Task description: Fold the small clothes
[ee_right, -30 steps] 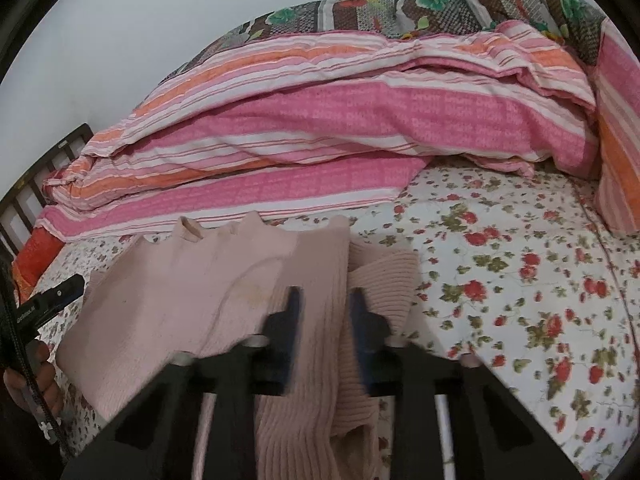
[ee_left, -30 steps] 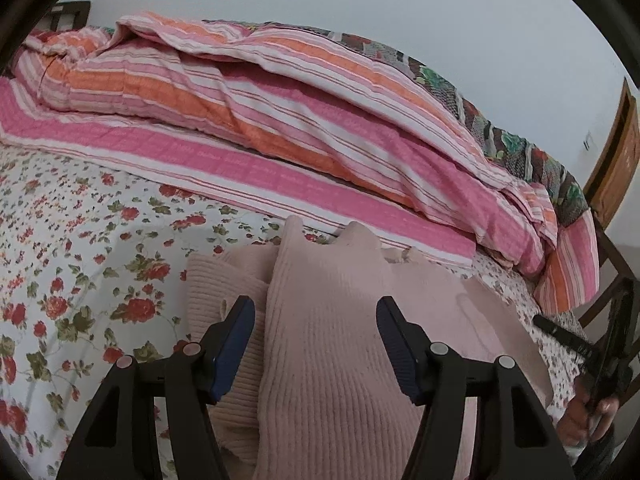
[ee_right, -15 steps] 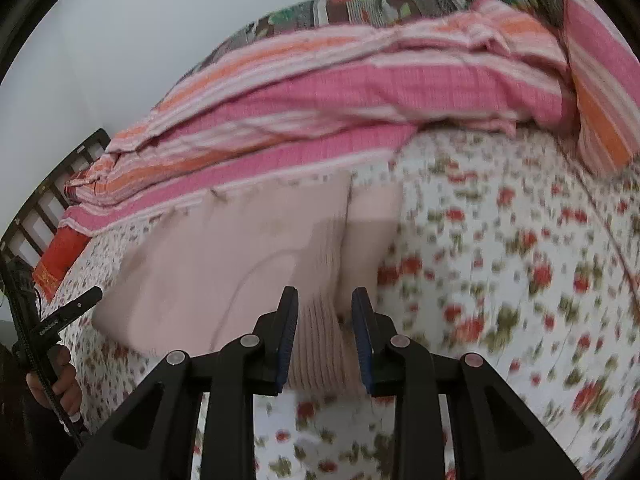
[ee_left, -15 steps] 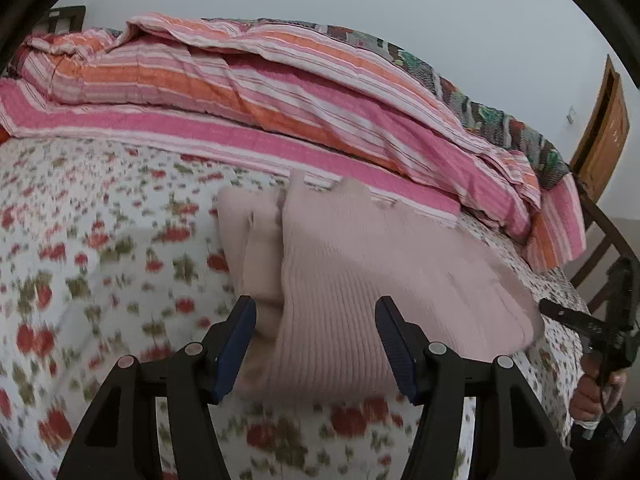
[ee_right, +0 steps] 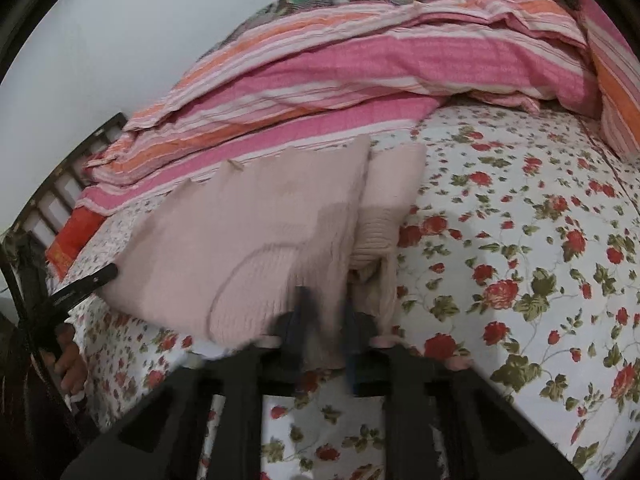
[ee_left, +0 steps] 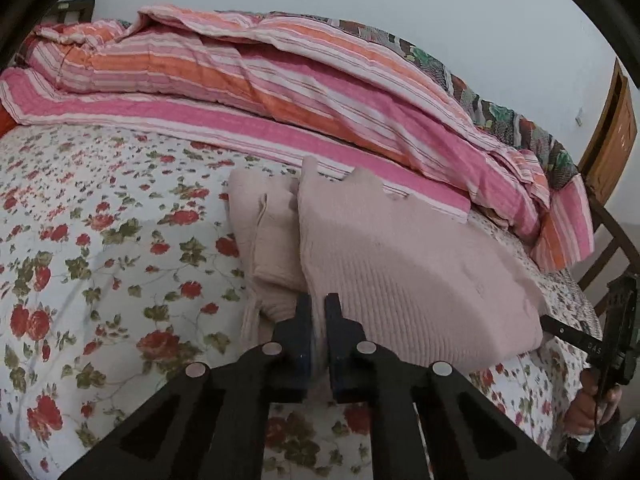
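Bed (ee_left: 100, 240): floral-print sheet. Folded pink knit sweater (ee_left: 400, 264) lies on the sheet. Striped pink-orange quilt (ee_left: 280, 92) heaped just behind sweater, along the wall side.

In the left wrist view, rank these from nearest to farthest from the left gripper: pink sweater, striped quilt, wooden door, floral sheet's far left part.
1. pink sweater: pinched at its near edge by the left gripper.
2. floral sheet: its far left part, beyond the sweater's edge.
3. striped quilt: heaped behind the sweater.
4. wooden door: far right, past the bed.
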Action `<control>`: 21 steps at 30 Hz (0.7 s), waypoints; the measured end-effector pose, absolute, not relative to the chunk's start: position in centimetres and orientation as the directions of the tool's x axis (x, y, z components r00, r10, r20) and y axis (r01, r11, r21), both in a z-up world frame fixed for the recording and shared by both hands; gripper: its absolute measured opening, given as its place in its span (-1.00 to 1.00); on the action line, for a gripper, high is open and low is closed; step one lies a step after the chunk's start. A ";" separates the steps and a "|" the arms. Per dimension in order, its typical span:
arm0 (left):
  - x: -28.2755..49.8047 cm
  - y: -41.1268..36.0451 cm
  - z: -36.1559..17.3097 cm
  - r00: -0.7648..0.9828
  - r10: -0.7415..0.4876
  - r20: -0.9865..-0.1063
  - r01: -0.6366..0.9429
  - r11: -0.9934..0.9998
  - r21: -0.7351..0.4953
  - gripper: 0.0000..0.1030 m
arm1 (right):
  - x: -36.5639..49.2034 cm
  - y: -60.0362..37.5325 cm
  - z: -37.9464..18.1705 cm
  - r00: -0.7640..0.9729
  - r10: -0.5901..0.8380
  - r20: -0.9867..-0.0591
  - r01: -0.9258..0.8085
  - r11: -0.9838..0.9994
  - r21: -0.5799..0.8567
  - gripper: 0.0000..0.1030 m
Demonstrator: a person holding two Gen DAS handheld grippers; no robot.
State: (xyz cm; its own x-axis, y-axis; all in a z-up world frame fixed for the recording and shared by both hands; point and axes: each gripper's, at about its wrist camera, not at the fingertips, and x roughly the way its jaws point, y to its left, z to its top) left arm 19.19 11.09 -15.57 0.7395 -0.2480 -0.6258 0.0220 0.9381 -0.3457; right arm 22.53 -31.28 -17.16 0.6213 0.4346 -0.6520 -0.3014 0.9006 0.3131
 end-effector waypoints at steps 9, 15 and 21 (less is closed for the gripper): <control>17.1 11.8 -15.5 0.740 -0.278 -0.612 0.069 0.937 -0.342 -0.86 | 22.3 -32.3 -17.5 0.605 0.443 -0.662 -0.317 0.896 0.310 -0.89; 17.3 12.0 -15.7 0.729 -0.249 -0.637 0.031 0.943 -0.332 -0.71 | 21.9 -31.8 -17.2 0.619 0.406 -0.672 -0.321 0.912 0.255 -0.76; 17.1 12.8 -15.6 0.730 -0.249 -0.637 0.014 0.936 -0.351 -0.20 | 21.0 -31.9 -16.3 0.643 0.418 -0.641 -0.345 0.906 0.244 0.13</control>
State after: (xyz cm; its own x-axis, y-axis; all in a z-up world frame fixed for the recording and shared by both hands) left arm 17.13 12.83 -15.58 0.7297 -0.2495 -0.6366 0.0137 0.9362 -0.3511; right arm 21.02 -31.91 -16.26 0.6435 0.4179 -0.6413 -0.3453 0.9062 0.2440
